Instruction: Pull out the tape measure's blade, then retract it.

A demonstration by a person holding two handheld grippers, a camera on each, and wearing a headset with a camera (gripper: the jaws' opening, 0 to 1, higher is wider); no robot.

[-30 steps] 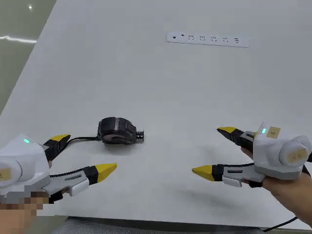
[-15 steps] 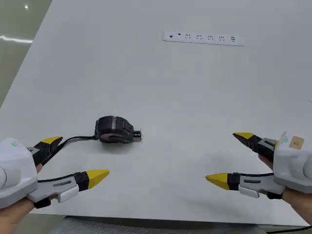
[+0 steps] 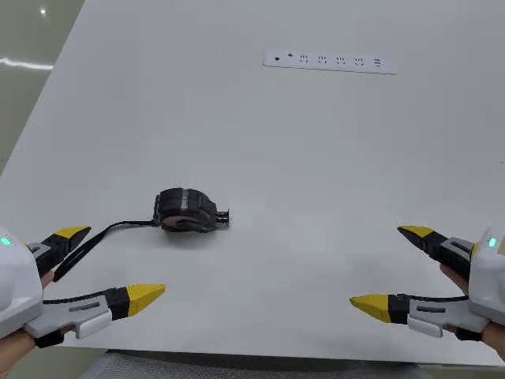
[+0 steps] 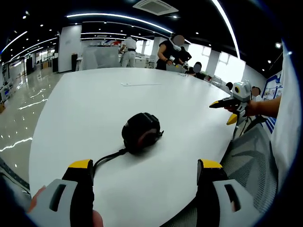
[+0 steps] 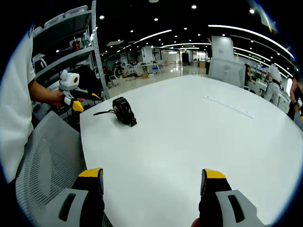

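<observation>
A black tape measure (image 3: pixel 186 211) lies on the white table (image 3: pixel 260 142), left of centre, its blade drawn in with the hook at its right end and a black strap (image 3: pixel 102 234) trailing left. It also lies ahead in the left gripper view as the tape measure (image 4: pixel 140 132) and far off as the tape measure (image 5: pixel 124 110) in the right gripper view. My left gripper (image 3: pixel 114 264) stands open near the front left edge, empty, just short of the strap. My right gripper (image 3: pixel 393 270) stands open at the front right, empty, well away from the tape.
A white power strip (image 3: pixel 327 61) lies at the far side of the table. A grey mesh chair (image 5: pixel 47 165) sits below the near table edge. Several people stand at the far end of the room (image 4: pixel 173 49).
Both grippers have drawn back toward the near table edge and further apart. The tape measure has stayed where it lay; both grippers remain open.
</observation>
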